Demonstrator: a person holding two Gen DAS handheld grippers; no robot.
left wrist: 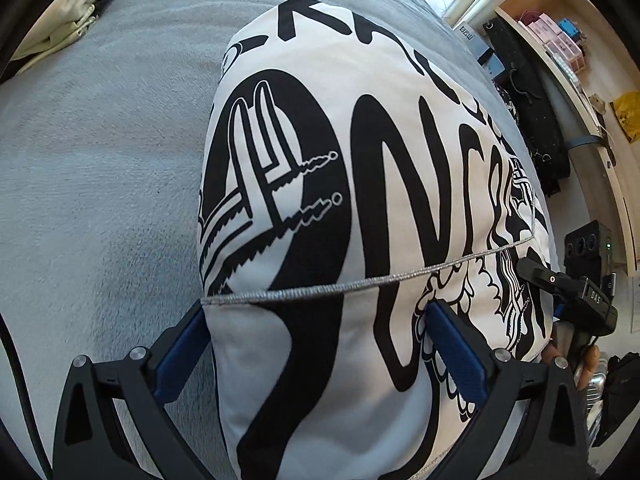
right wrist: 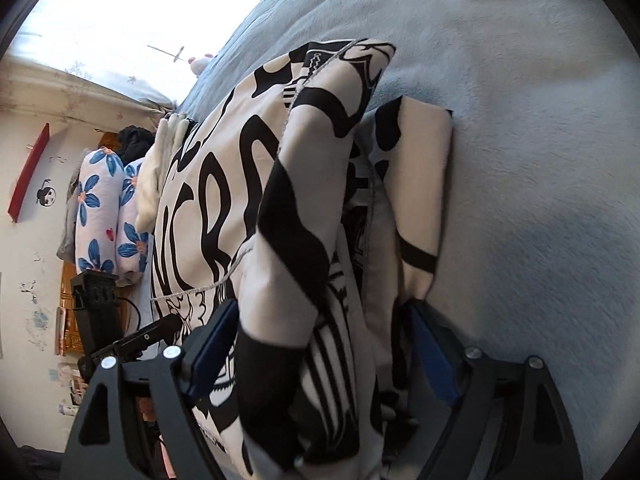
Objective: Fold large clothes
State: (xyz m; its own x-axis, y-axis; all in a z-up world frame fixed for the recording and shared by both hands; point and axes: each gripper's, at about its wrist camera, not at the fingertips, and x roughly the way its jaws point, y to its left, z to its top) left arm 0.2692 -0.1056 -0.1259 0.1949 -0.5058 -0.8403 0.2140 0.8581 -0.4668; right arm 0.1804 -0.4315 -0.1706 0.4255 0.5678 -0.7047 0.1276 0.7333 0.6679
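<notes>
Garment, white with heavy black lettering, lies folded on a pale blue-grey blanket. The left wrist view shows its flat printed top face and a grey stitched hem running across; it also shows shelving at the right edge and a cream cloth at upper left. The right wrist view alone shows the fold's stacked layers edge-on, plus floral pillows beyond.

Left gripper is level with the blanket, its blue pads spread wide to either side of the garment's near edge. Right gripper is rolled onto its side, fingers apart, with bunched layers between them; a firm clamp cannot be confirmed.
</notes>
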